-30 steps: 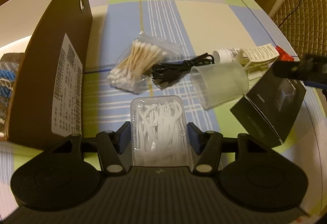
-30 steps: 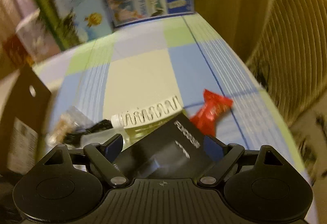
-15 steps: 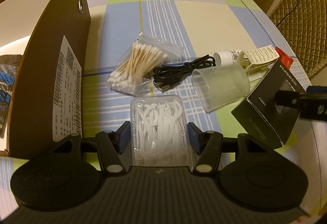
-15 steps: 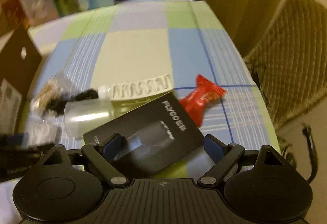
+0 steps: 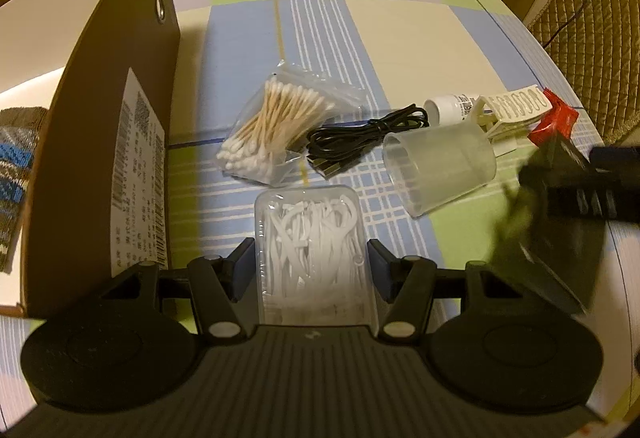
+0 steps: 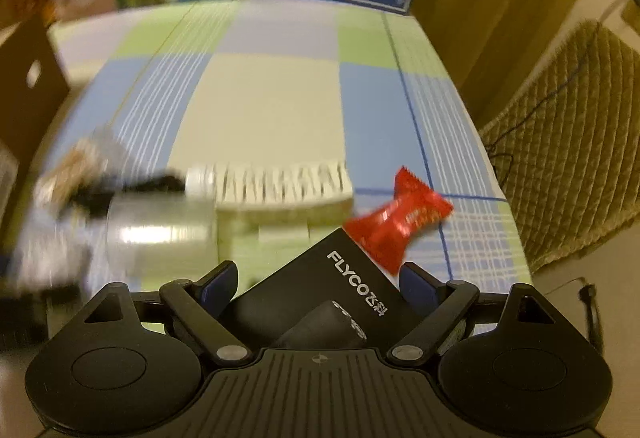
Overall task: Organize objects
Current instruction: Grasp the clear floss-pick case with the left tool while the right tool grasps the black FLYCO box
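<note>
— How far along was the tidying?

— Barely begun, I'd judge. Nearly everything lay loose on the checked surface (image 5: 400, 34): the bag of cotton swabs (image 5: 280, 126), the black cable (image 5: 360, 138), the plastic cup (image 5: 440, 166) on its side, a white clip (image 5: 516, 106) and a red candy (image 6: 396, 218) toward the right edge. Only a striped knit thing (image 5: 12, 166) showed inside the brown box (image 5: 120, 118) at the left edge.

— And the grippers?

— The left gripper (image 5: 312, 266) had its jaws spread either side of the clear box of floss picks (image 5: 312, 238) at the near edge — whether the pads touched it, I couldn't tell. The right gripper (image 6: 320, 278) had its jaws wide around the black carton (image 6: 344, 298), which sat askew between them, corner nearly against the candy; no firm grip was visible.

— Materials?

— The floss box was hard, clear, round-cornered; the cup frosted and tapered; the swab bag thin and crinkly; the carton matte card with sharp edges; the candy wrapper glossy, twisted at the ends.
</note>
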{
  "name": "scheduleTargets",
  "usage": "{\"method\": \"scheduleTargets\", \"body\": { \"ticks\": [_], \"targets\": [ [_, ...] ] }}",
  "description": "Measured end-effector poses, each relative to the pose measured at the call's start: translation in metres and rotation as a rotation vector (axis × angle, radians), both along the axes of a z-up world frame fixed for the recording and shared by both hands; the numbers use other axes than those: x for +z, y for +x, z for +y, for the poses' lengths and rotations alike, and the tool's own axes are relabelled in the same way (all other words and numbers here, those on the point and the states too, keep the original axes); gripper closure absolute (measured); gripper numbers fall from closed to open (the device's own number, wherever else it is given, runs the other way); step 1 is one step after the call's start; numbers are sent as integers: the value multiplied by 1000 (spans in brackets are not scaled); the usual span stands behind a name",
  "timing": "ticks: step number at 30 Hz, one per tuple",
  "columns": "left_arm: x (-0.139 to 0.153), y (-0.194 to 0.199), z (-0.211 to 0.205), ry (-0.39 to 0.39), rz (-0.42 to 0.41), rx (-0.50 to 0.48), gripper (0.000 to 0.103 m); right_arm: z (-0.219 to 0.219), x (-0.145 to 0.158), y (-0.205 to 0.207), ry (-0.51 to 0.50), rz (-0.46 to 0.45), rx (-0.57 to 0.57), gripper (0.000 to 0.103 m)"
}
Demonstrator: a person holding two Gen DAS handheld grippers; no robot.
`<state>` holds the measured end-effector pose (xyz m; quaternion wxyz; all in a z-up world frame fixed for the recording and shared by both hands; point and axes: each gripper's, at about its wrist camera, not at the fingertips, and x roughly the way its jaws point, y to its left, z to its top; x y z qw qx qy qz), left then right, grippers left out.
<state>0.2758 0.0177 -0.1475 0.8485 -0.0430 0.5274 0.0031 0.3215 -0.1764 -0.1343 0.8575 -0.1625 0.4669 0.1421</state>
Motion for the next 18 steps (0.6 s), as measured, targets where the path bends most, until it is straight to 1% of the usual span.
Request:
{"method": "scheduleTargets", "body": {
  "ticks": [3, 6, 8, 11, 13, 16, 18],
  "targets": [
    [0, -3, 0, -4, 1, -2, 48, -27, 2, -26, 27, -21, 23, 19],
    [0, -4, 0, -8, 1, -3, 48, -51, 1, -44, 27, -21, 8, 19],
    [0, -6, -1, -9, 2, -5, 48, -67, -1, -50, 46, 28, -35, 19],
    [-1, -9, -5, -2, 4, -18, 48, -86, -7, -49, 107, 87, -113, 19],
    [-1, -11, -7, 2, 6, -22, 48, -88, -7, -47, 124, 88, -123, 19],
    [-1, -13, -8, 6, 6, -19, 48, -82, -7, -43, 125, 65, -104, 19],
    [-1, -13, -9, 10, 4, -16, 48, -80, -9, -40, 132, 60, -101, 26]
  ]
}}
